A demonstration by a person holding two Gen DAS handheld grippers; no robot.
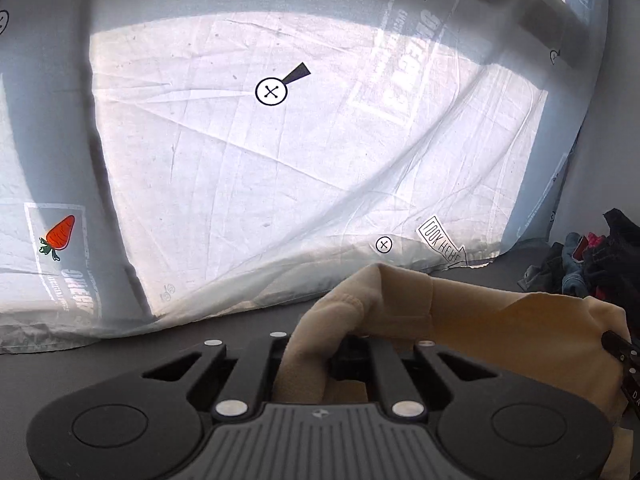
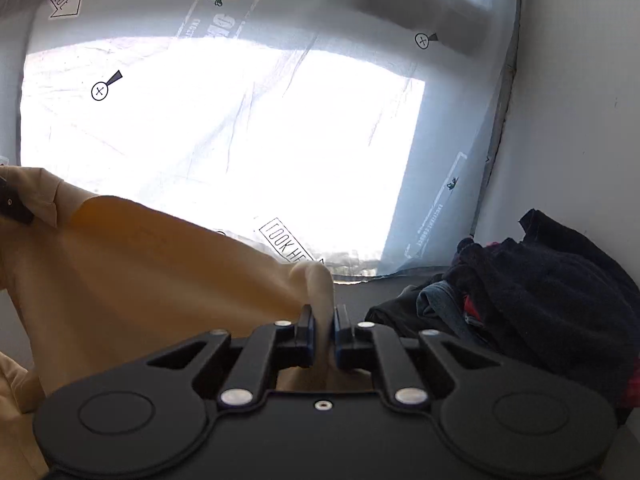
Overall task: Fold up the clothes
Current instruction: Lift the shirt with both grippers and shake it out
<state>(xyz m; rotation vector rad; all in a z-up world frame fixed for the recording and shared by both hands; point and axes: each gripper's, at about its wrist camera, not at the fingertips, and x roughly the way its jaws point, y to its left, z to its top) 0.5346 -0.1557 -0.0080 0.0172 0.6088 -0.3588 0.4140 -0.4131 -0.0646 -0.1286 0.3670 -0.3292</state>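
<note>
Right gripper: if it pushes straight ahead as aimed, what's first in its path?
Beyond the beige garment clamped in the right gripper, probably the dark surface, then the printed white sheet at its LOOK HERE arrow. Depth is unclear.

A beige garment (image 2: pixel 132 264) of soft, plain cloth stretches as a taut sheet from the left edge of the right wrist view to its lower centre, where a bunched fold stands upright. In the left wrist view the same beige garment (image 1: pixel 492 320) fills the lower right, its thick hemmed edge draped in a hump at lower centre.
</note>
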